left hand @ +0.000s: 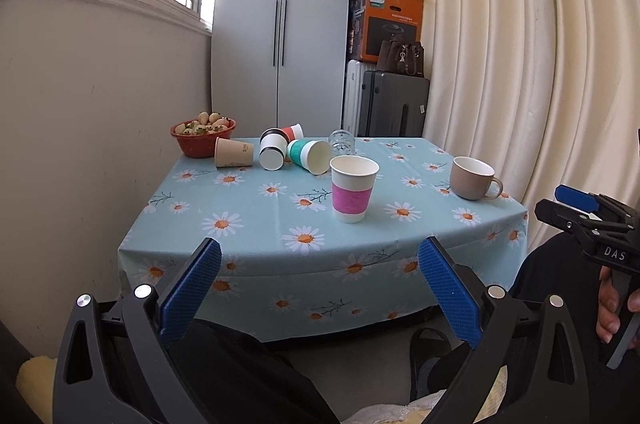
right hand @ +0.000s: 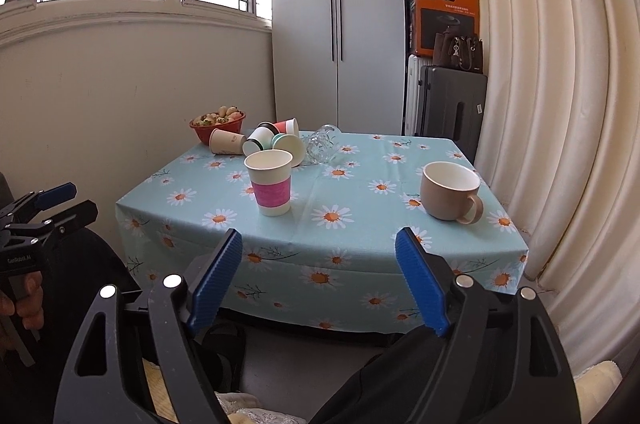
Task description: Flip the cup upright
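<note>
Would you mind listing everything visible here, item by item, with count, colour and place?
pink-banded paper cup: 1, white and pink, upright, table centre.
mug: 1, beige, upright, right side of the table.
tipped paper cups: 4, tan, black-and-white, red, teal, lying on their sides at the far edge.
glass: 1, clear, on its side beside the tipped cups.
bowl: 1, red, holding fruit, far left corner.
table: 1, blue daisy cloth.
wardrobe: 1, white, behind the table.
suitcases: 2, grey and white, by the curtain.
box: 1, orange, on the suitcases.
left gripper: blue pads, open, short of the table.
right gripper: blue pads, open, short of the table.
</note>
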